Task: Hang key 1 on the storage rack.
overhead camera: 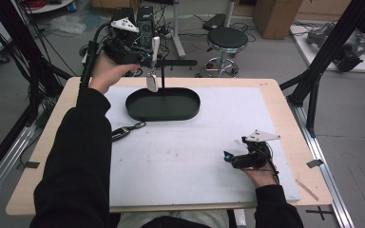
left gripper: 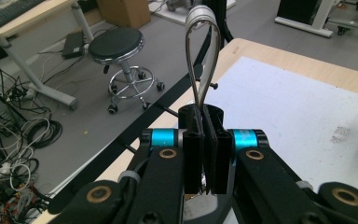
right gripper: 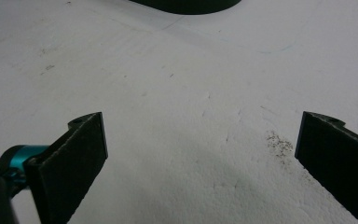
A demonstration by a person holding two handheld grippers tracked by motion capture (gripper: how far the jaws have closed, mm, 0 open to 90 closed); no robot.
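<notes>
Above the white mat [overhead camera: 180, 156], left hand-held gripper [overhead camera: 145, 59] clamps shiny steel tongs [left gripper: 203, 51]; right hand-held gripper [overhead camera: 228, 156] gapes wide

Shiny bent metal strip [left gripper: 200, 56], matt black tray [overhead camera: 163, 105], rough white mat [overhead camera: 195, 156], pale wood table [overhead camera: 275, 102]

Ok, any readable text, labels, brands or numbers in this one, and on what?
None can be read.
Left claw, shut on the metal loop: no lettering shows.
Right claw, open over the white mat: no marks that read as text.
Black tray: plain.
Key fob on the mat: too small to tell.
Boxes in the background: too blurred to read.
</notes>
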